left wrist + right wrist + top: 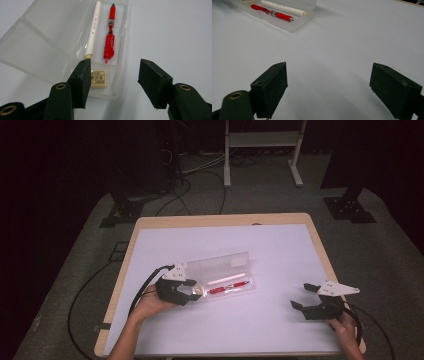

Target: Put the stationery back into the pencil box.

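Case (220,275), clear plastic, lid flipped open, lies on the white table (250,330) right at the left claw (192,290). In the left gripper view the case (62,37) runs away from the claw (113,82) along its line of sight, near end sitting between the two jaws. One jaw overlaps the case's near end; whether it touches the plastic I cannot tell. Other jaw stands off to the side over bare table, apart from the case. Left claw is released, jaws spread, pads pressing nothing.

Inside the tray: white pen (93,30) and red pen (110,35) side by side, pointing away from the claw, eraser (98,78) nearest the jaws, just past the one jaw's tip.

Right claw (306,296) sits well apart from the case, toward the table's near right edge, jaws wide, nothing between them. In the right gripper view the case (294,23) lies far ahead of that claw (328,85), off to its left, red pen (272,13) and white pen (284,7) visible in it.
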{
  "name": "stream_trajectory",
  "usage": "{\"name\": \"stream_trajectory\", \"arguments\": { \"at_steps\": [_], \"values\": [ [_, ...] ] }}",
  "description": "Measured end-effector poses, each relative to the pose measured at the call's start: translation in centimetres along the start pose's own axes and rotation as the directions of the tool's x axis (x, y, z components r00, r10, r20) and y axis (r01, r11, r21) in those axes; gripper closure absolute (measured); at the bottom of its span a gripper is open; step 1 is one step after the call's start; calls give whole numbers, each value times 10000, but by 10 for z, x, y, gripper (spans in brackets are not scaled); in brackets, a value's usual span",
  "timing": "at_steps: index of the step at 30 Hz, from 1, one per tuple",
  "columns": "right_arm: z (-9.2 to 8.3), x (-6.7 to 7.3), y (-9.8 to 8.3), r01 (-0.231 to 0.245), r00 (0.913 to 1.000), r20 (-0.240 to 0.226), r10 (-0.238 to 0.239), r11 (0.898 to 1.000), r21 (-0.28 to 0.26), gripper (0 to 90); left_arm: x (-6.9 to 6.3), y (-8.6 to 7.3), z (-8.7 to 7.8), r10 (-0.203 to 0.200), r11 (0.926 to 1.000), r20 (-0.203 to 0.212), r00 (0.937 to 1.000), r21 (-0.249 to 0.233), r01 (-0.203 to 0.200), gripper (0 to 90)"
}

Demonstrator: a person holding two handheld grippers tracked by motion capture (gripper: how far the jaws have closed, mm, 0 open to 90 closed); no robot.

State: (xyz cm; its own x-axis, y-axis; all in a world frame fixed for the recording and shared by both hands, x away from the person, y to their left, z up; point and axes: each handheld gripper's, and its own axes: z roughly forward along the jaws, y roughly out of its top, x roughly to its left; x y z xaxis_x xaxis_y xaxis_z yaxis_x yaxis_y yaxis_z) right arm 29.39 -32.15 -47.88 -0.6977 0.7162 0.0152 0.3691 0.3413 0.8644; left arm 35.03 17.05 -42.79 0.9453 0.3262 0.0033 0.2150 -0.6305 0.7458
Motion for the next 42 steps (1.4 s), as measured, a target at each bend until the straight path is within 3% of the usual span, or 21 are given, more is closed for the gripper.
{"name": "stream_trajectory", "arguments": {
  "at_steps": [30,42],
  "values": [
    [1,0,0,3,10000,5,-3,10000,57,138,-11,-29,-22,-588,9971,-337,9977,-499,571,368],
    [1,0,0,7,10000,17,-7,10000,65,138,-15,-38,-26,-689,9968,-312,9971,-434,675,339]
  ]
}}
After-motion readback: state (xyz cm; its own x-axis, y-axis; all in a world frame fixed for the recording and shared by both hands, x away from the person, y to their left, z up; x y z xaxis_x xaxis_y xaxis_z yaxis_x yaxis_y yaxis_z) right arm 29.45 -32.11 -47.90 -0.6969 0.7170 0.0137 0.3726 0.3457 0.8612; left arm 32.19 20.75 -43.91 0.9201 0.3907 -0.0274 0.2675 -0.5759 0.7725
